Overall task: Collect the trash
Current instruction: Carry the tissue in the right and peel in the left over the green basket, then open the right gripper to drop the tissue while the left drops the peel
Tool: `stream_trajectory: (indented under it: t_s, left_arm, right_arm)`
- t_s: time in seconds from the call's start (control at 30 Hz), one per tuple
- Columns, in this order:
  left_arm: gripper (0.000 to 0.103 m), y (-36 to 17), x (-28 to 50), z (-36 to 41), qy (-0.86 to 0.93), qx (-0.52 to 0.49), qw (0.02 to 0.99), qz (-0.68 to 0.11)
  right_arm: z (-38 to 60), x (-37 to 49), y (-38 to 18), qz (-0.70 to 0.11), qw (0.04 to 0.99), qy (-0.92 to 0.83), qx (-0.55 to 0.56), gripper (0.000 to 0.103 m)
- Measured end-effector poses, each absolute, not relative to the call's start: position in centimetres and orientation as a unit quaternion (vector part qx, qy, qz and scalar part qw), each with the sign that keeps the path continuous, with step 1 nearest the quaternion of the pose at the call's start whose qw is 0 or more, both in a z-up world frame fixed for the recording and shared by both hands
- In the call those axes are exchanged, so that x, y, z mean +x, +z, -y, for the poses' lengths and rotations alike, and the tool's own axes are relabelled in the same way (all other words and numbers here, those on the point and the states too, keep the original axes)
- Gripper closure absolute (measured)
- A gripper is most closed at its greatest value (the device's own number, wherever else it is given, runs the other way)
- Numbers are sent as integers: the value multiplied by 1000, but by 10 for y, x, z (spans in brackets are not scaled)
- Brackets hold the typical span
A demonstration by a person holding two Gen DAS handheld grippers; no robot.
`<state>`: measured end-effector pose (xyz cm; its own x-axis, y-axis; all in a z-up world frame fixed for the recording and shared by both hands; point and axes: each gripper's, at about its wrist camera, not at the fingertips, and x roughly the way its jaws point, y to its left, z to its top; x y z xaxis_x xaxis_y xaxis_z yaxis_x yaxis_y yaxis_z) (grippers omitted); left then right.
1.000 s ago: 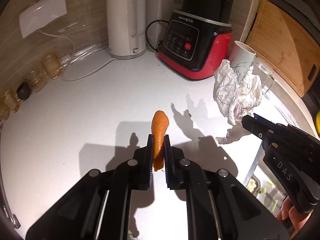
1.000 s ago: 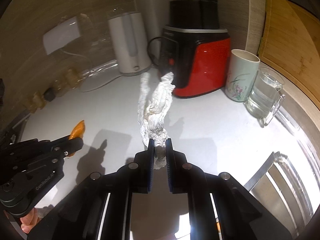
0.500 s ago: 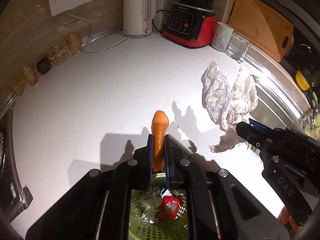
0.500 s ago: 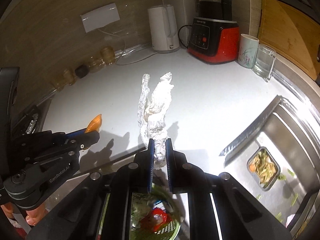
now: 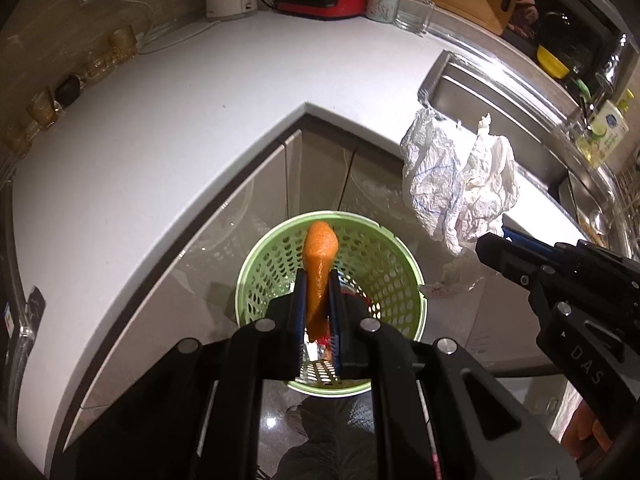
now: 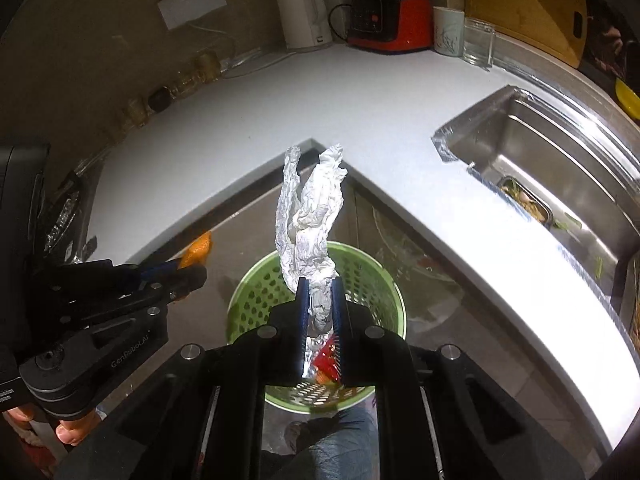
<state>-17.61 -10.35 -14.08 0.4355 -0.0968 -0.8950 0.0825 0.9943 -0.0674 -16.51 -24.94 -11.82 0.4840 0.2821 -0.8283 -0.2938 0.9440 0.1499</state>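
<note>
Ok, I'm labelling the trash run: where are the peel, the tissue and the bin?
peel (image 5: 320, 240): left wrist view, its broad upper end.
tissue (image 6: 316, 204): right wrist view, its crumpled middle.
bin (image 5: 276, 256): left wrist view, its green perforated wall.

Both the left gripper and right gripper point steeply downward, fingers clamped nearly together.

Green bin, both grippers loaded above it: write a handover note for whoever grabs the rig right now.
Left gripper: shut on the orange peel, above the green perforated bin.
Right gripper: shut on the crumpled paper and foil wad, also over the bin.
Done: both pieces picked up; a red wrapper and foil already lie inside.
Left: open both jaws to drop them in. No other loose trash shows on the white counter.
</note>
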Motion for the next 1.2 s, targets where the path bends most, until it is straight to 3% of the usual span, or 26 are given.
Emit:
stream_trajectory:
  t_s: [0.27, 0.33, 0.4, 0.47, 0.63, 0.7, 0.87, 1.2]
  left_arm:
    - [91, -226, -168, 121, -87, -6, 811, -578]
    - [87, -241, -163, 125, -87, 1, 802, -591]
    - [74, -247, -160, 128, -85, 0, 796, -599]
    - [55, -243, -159, 128, -83, 0, 800, -594]
    - [39, -220, -163, 129, -85, 11, 811, -579]
    - [37, -204, -167, 125, -86, 4, 817, -570]
    - [18, -163, -185, 120, -78, 5, 837, -541]
    - [13, -133, -212, 96, -47, -5, 850, -525]
  right_arm:
    - [275, -174, -164, -530, 838, 132, 10, 91]
    - [279, -175, -170, -536, 834, 129, 11, 91]
    - [282, -175, -172, -537, 833, 130, 11, 91]
    - [283, -172, -171, -536, 834, 129, 12, 91]
    - [280, -165, -163, -527, 839, 136, 10, 91]
    - [277, -163, -159, -522, 841, 141, 7, 91]
    - [267, -162, -151, -512, 844, 161, -6, 91]
    - [240, -165, -197, -539, 818, 200, -22, 91]
